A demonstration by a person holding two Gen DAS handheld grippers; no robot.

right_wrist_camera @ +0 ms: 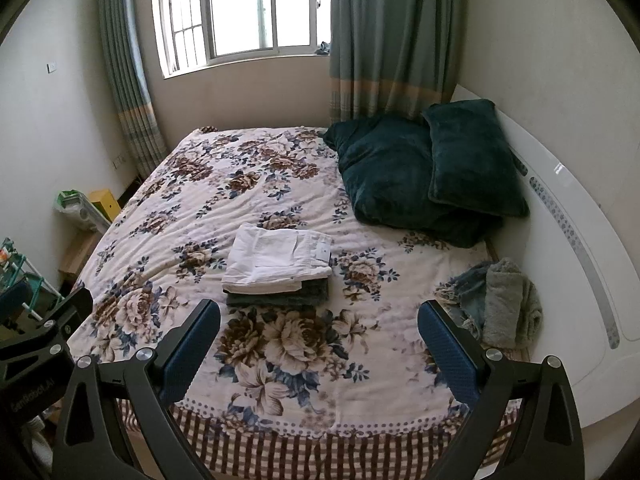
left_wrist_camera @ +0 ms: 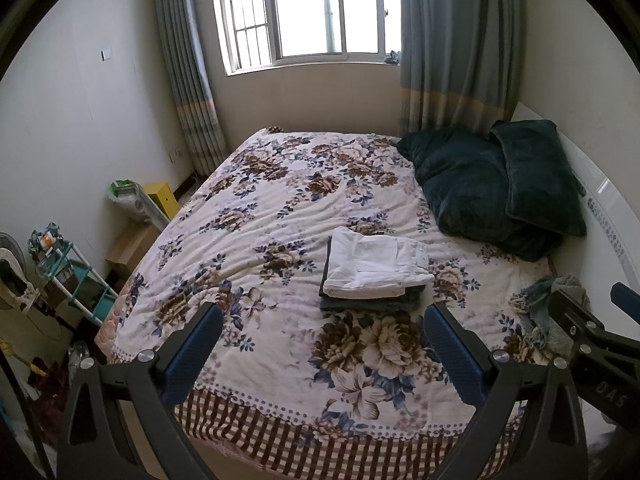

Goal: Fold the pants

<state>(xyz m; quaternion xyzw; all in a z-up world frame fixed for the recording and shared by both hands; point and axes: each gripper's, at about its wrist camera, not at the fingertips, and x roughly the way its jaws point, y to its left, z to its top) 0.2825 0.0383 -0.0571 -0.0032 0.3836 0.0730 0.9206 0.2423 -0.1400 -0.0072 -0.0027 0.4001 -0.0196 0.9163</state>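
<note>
**Hovering over the bed with a folded stack ahead and a crumpled heap to the right**

Holding both tools above the foot of the bed (left_wrist_camera: 248, 216), the left gripper (left_wrist_camera: 322, 344) has its jaws spread wide with nothing between them. Ahead of them, slightly right, lies one stack: white pants (left_wrist_camera: 376, 264) folded on top of a dark folded garment (left_wrist_camera: 372, 302). The right gripper (right_wrist_camera: 318, 338) is likewise wide apart and empty. Beyond its right jaw sits one unfolded heap (right_wrist_camera: 496, 300), seemingly a frayed denim piece and a grey one. Two dark green pillows (right_wrist_camera: 424, 172) lie farther off. The next pair likely comes from that heap: best to pinch the waistband corners, lift clear, and spread it flat before creasing.
</note>
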